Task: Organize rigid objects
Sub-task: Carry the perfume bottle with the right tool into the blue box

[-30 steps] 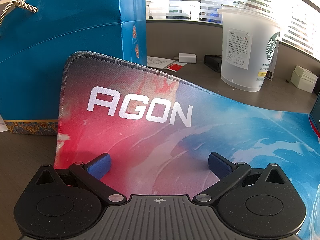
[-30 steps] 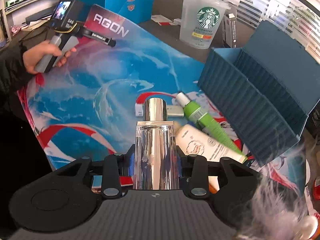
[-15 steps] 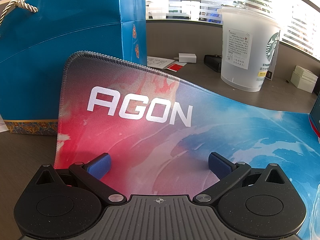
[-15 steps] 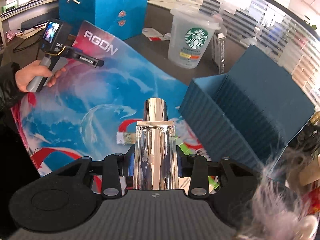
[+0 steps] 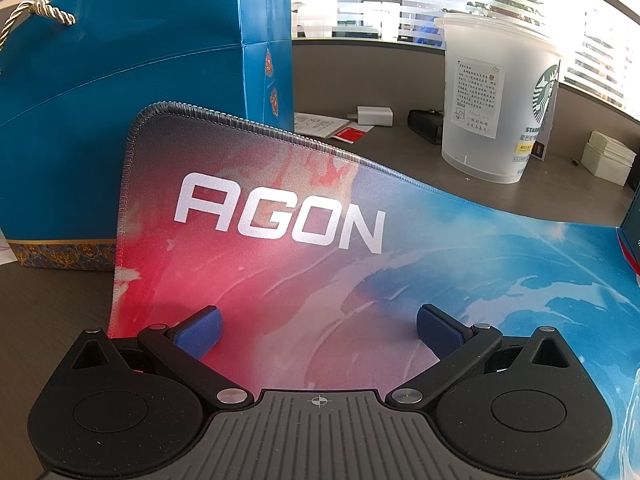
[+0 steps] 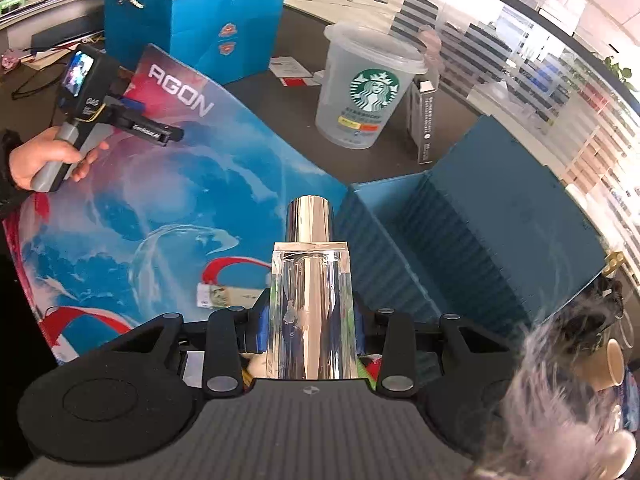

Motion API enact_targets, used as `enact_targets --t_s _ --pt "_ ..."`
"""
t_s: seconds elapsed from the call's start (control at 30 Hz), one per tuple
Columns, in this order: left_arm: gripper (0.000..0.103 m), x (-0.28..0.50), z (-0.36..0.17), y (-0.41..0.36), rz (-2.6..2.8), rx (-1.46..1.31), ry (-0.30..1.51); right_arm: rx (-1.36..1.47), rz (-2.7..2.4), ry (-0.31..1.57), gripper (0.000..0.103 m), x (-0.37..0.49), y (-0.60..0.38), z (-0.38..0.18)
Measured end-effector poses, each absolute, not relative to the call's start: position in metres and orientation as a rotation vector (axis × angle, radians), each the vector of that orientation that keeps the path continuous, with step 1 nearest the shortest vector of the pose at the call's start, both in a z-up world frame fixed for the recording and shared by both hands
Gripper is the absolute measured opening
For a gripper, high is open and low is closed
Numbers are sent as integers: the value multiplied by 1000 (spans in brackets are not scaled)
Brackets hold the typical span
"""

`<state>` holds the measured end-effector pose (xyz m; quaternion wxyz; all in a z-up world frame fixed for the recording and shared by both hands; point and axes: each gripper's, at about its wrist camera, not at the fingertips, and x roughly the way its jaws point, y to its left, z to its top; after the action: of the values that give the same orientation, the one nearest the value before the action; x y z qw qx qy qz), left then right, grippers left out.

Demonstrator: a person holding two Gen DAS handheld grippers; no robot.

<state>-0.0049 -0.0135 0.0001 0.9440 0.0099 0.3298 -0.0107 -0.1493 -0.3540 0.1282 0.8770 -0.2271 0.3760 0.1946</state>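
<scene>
A clear square bottle (image 6: 310, 300) with a shiny silver cap lies between the blue pads of my right gripper (image 6: 310, 326), which is shut on it and holds it in the air. Its cap points at the near left corner of an open dark-blue ribbed box (image 6: 460, 240). A small flat packet (image 6: 224, 294) lies on the mat below. My left gripper (image 5: 318, 326) hovers open and empty over the red end of the AGON mat (image 5: 280, 280). In the right wrist view a person's hand (image 6: 36, 160) holds it at the far left.
A frosted Starbucks cup (image 6: 366, 92) and a small carton (image 6: 424, 120) stand behind the box. A blue gift bag (image 5: 140, 92) props up the mat's far edge. A white charger (image 5: 374, 115) and papers lie beyond. Grey fluff (image 6: 560, 400) fills the lower right.
My right gripper has risen with the bottle and swung toward the blue box; the green and white tubes have dropped out of sight beneath it. The left gripper has not moved.
</scene>
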Motion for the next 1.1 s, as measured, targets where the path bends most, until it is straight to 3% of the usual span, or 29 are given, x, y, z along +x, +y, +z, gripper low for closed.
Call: enact_targets --t_s 0.67,1.1 --pt "103 -5 0 -14 -22 21 672 -533 340 789 35 -71 -394 140" --pt "103 -5 0 -14 -21 20 672 -506 381 937 35 1 -413 113"
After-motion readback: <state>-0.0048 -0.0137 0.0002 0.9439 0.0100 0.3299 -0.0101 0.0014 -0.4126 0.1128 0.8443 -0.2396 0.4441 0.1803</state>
